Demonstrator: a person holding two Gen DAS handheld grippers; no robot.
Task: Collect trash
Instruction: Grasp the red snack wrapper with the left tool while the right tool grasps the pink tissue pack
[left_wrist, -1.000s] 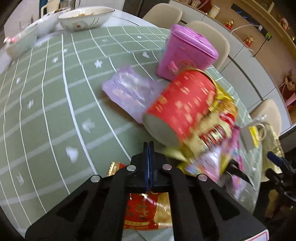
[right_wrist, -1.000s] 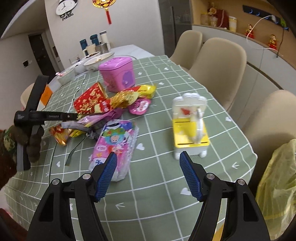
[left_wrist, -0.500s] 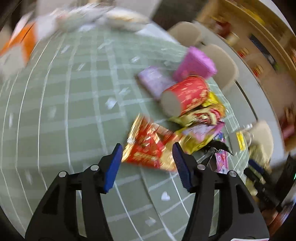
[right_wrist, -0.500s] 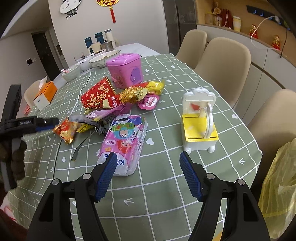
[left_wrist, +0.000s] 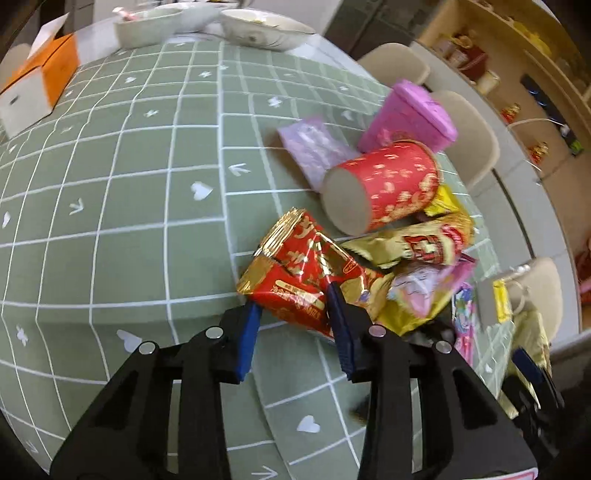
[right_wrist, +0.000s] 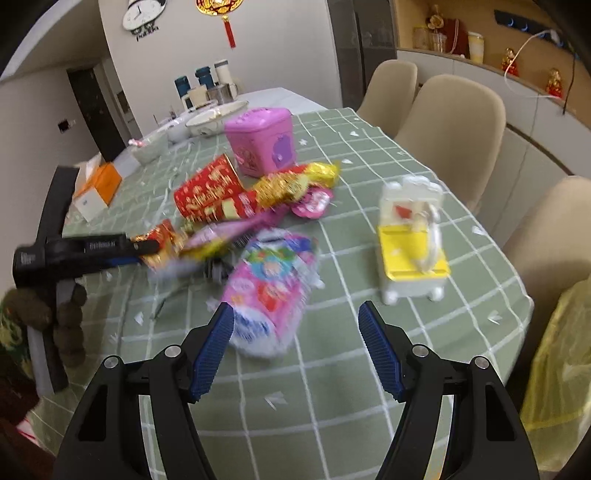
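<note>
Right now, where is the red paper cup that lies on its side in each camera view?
Left wrist view: the red paper cup lies right of centre, upper half, its base toward the camera.
Right wrist view: the cup lies left of centre, upper half.
Shared landmark: the pink box stands just behind it in both.

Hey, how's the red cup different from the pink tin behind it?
The red cup lies on its side, its base facing the left camera; the pink tin stands upright. The cup is round and red with gold print, the tin squarish and pink with a lid on. Both sit on the green checked cloth.
</note>
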